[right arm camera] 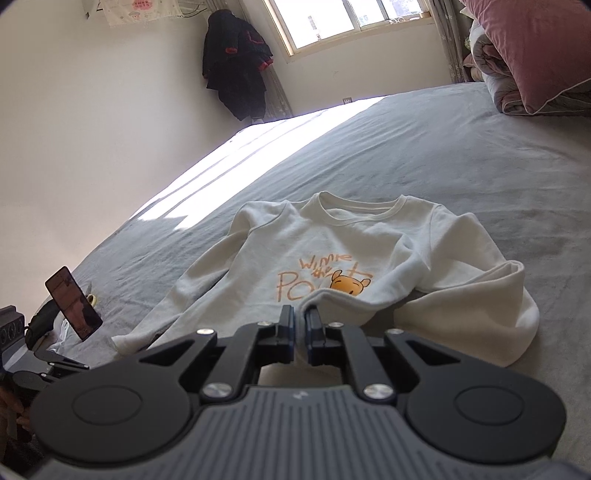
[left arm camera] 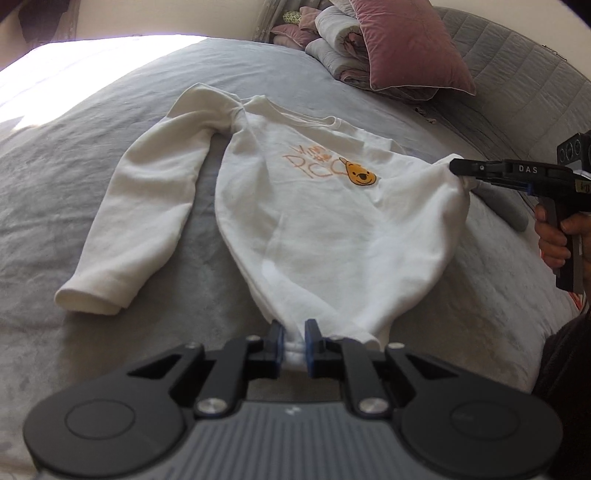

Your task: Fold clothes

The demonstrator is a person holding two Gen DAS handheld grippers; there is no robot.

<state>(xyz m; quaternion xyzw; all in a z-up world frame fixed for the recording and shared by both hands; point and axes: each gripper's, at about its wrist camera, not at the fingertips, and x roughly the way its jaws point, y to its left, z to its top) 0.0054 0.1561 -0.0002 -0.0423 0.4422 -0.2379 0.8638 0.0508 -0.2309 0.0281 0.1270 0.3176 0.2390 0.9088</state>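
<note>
Showing only in the right wrist view: phone [right arm camera: 73,303], hanging dark coat [right arm camera: 236,62].

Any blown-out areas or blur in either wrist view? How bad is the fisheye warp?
Left wrist view: sunlight clips to white on the bed sheet at upper left; the sweatshirt is sharp, but the left gripper is soft. Right wrist view: the window and a sunlit band of sheet are overexposed; bed edges bow and corners vignette in both views.
</note>
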